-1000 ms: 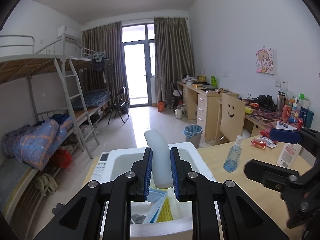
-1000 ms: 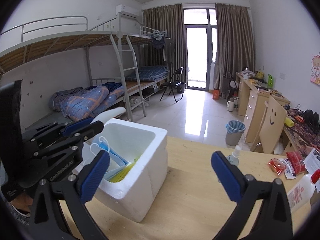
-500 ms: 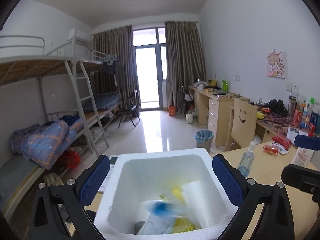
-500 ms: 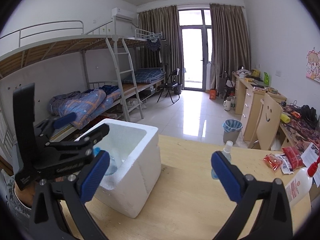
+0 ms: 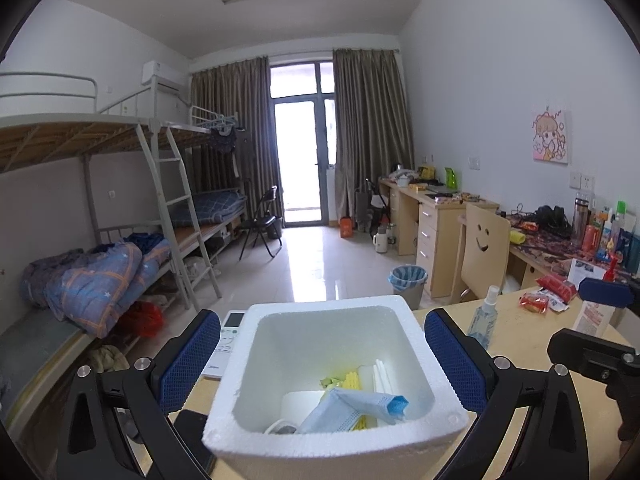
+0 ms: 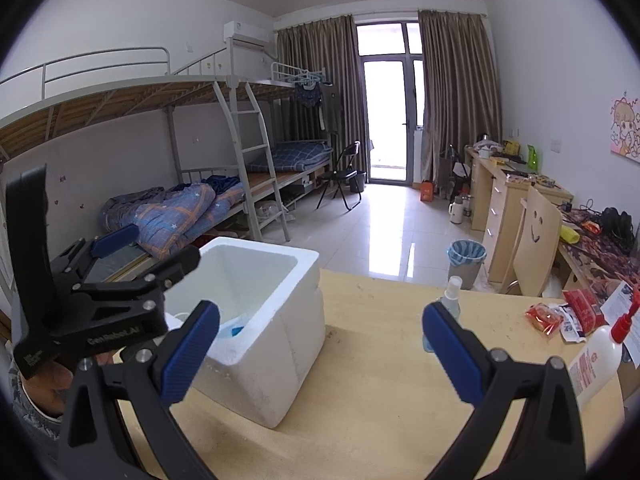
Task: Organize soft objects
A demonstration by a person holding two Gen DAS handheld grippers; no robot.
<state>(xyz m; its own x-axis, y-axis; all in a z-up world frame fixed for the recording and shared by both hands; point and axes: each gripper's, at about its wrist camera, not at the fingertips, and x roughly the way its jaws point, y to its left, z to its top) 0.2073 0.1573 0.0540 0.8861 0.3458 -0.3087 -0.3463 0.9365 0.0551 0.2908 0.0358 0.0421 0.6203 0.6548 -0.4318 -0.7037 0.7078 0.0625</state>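
Left gripper [image 5: 322,354] hangs empty, jaws just opened wide, directly over the foam box [image 5: 352,446]; soft items lie below it. Right gripper [image 6: 320,344], also wide and empty, sits beside the box.

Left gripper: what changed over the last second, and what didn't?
The left gripper let go of the white soft foam piece it had clamped: its jaws have just been opening and now stand wide and empty, and the piece lies inside the white styrofoam box beside the blue face mask. The right gripper stayed open and empty; the box and clear spray bottle kept their places.
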